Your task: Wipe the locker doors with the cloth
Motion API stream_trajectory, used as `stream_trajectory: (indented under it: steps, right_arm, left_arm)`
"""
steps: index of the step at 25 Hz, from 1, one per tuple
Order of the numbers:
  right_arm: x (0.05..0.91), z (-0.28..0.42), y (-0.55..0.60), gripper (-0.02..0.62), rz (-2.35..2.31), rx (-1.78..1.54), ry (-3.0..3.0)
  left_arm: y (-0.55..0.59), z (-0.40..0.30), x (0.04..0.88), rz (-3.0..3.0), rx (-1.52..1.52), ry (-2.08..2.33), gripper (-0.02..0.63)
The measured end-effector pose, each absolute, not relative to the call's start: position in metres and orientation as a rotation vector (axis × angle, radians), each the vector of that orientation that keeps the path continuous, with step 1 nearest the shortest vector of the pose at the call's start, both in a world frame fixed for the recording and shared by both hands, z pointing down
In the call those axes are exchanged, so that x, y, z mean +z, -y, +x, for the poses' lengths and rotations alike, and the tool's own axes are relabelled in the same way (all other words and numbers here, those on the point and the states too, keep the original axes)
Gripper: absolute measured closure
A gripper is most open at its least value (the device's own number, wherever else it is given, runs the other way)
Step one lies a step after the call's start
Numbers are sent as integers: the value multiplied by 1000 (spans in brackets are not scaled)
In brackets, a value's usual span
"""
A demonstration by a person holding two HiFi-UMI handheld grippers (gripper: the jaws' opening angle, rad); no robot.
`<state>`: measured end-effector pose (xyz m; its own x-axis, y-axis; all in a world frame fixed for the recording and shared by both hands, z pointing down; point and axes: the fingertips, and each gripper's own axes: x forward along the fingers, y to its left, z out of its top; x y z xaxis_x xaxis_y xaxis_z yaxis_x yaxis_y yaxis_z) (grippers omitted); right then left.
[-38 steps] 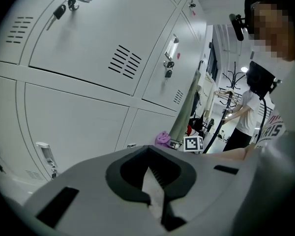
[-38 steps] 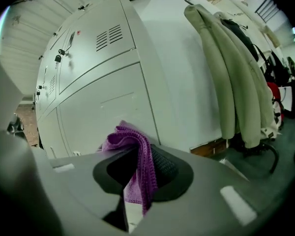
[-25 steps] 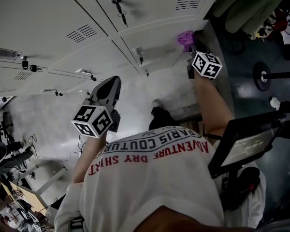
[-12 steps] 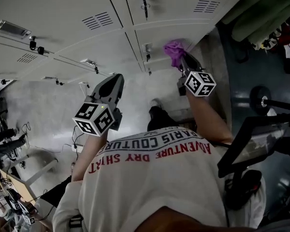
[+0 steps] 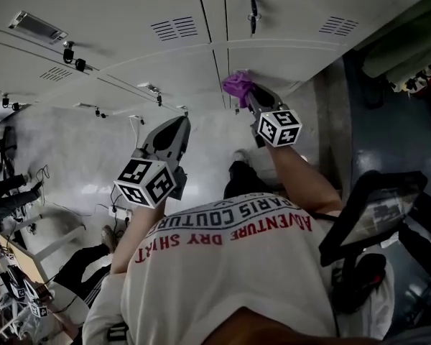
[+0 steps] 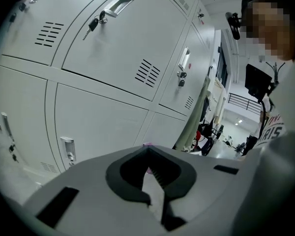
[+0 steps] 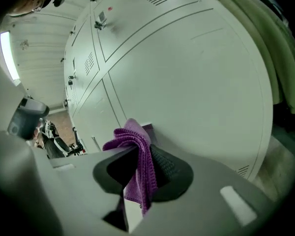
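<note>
Grey locker doors (image 5: 165,63) fill the top of the head view. My right gripper (image 5: 246,92) is shut on a purple cloth (image 5: 235,85) and holds it against a lower door near the seam between two lockers. In the right gripper view the cloth (image 7: 140,176) hangs folded between the jaws of that gripper (image 7: 137,149), with the locker door (image 7: 187,73) just beyond it. My left gripper (image 5: 178,123) hovers left of it, short of the doors. In the left gripper view this gripper (image 6: 148,154) has its jaws together and nothing in them, facing the lockers (image 6: 113,58).
Keys hang in a lock (image 5: 252,9) above the cloth. Green coats (image 7: 280,43) hang right of the lockers. A dark screen on a stand (image 5: 377,210) is at my right. Cables and gear (image 5: 14,192) lie on the floor at left.
My right gripper has carried the cloth leftwards along the lower locker door, from near the lockers' right end toward the seam. The left gripper has hardly moved.
</note>
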<state>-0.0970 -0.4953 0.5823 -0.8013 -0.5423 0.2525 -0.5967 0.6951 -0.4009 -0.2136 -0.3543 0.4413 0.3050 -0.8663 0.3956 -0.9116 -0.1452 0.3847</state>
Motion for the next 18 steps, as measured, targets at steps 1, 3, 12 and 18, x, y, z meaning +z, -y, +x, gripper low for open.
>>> stream_trajectory:
  steps: [1, 3, 12, 18]
  right_arm:
    - [588, -102, 496, 528, 929, 703, 2775]
    - [598, -111, 501, 528, 928, 683, 2752]
    - [612, -121, 522, 528, 983, 660, 2718]
    - [616, -110, 524, 528, 1033, 680, 2704]
  left_arm:
    - [353, -217, 442, 2014, 104, 1580, 604]
    - [352, -223, 445, 2000, 101, 1592, 604]
    - [355, -228, 457, 1987, 98, 1582, 604]
    - [356, -220, 459, 2011, 111, 1557, 604]
